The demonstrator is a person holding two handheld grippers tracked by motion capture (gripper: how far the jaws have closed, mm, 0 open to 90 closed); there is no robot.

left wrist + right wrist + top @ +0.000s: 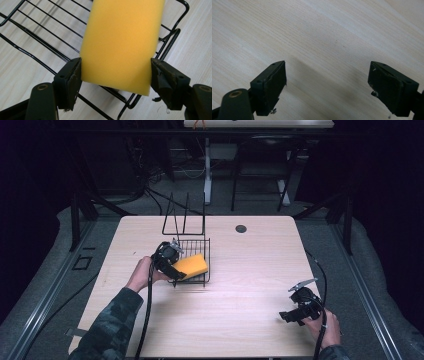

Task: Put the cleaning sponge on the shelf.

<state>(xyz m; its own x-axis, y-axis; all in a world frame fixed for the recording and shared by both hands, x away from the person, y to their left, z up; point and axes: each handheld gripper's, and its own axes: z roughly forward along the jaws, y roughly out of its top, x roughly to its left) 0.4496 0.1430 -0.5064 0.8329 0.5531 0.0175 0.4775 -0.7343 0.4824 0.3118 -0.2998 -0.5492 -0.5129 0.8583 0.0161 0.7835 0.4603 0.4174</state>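
Left gripper [116,75]: jaws sat flat against both long sides of the yellow sponge [121,42], clamped on its near end; the foam barely looked squashed, so I judged the hold light.
Sponge: over the wire rack [192,265] near the table's [250,285] middle-left, tilted, far end inside the basket; whether it touched the wires, couldn't tell.
Right gripper [327,86]: jaws wide apart w/ nothing between them, just bare wood below; parked near the front right corner, well apart from the rack.
Risk 1: grip sat at 1 end only, so the sponge could pivot or slip out if the hand swung fast.
Risk 2: a jaw tip or sponge corner could snag a wire, and the light rack might drag or tip, since nothing steadied it.
Risk 3: soft foam springs back; let go too high and it could bounce over the low rim onto the table.
Risk 4: the left cable [148,320] trailed along the forearm & could tug the wrist off line.
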